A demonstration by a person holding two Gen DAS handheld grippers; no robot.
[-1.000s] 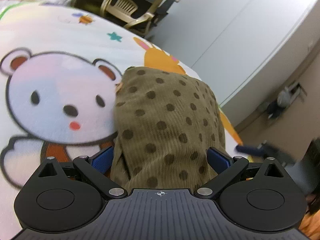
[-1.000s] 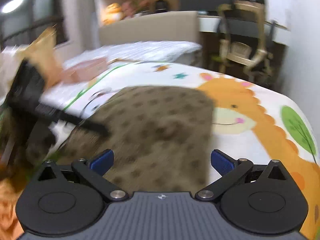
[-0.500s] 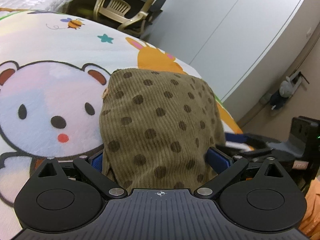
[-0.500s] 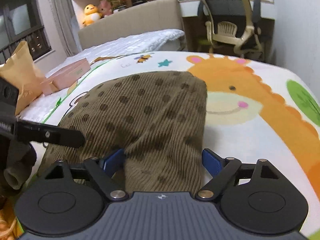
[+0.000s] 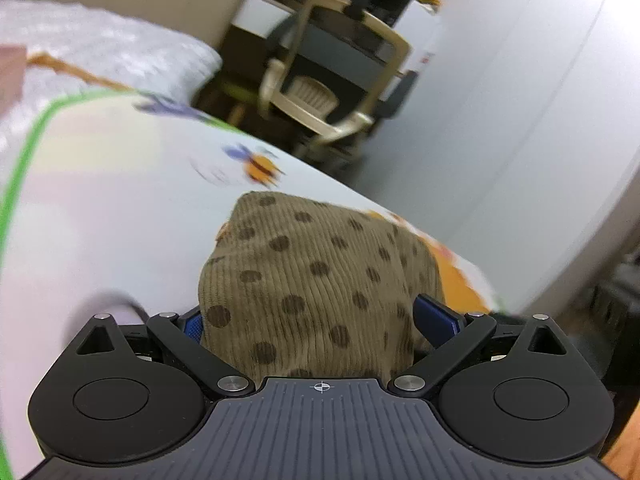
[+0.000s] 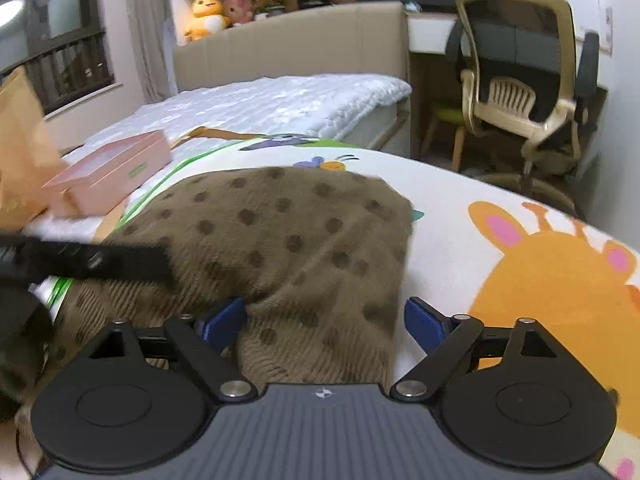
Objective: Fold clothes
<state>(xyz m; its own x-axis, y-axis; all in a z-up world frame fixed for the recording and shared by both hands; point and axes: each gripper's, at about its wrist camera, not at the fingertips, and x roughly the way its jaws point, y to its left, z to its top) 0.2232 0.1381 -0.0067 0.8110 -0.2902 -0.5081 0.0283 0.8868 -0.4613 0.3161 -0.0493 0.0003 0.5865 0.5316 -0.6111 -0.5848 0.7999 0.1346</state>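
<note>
A folded brown corduroy garment with dark dots (image 5: 312, 280) lies on the cartoon-print sheet (image 5: 100, 200). Its near end bulges between the blue pads of my left gripper (image 5: 316, 320), which is shut on it. In the right wrist view the same garment (image 6: 288, 240) spreads ahead of my right gripper (image 6: 324, 318). That gripper's jaws are opening: the cloth lies between them, and the right pad stands clear of the cloth's edge. One black finger (image 6: 100, 260) of the left gripper reaches onto the garment from the left.
A pink box (image 6: 108, 172) and a tan paper bag (image 6: 20, 152) sit at the left on the white quilt (image 6: 280, 100). A beige office chair (image 6: 520, 92) stands past the bed's far right edge. An orange giraffe print (image 6: 552, 280) covers the sheet to the right.
Both grippers and the garment have shifted up the bed, from the bear and giraffe prints toward the bee print. The right gripper's right pad has come away from the cloth.
</note>
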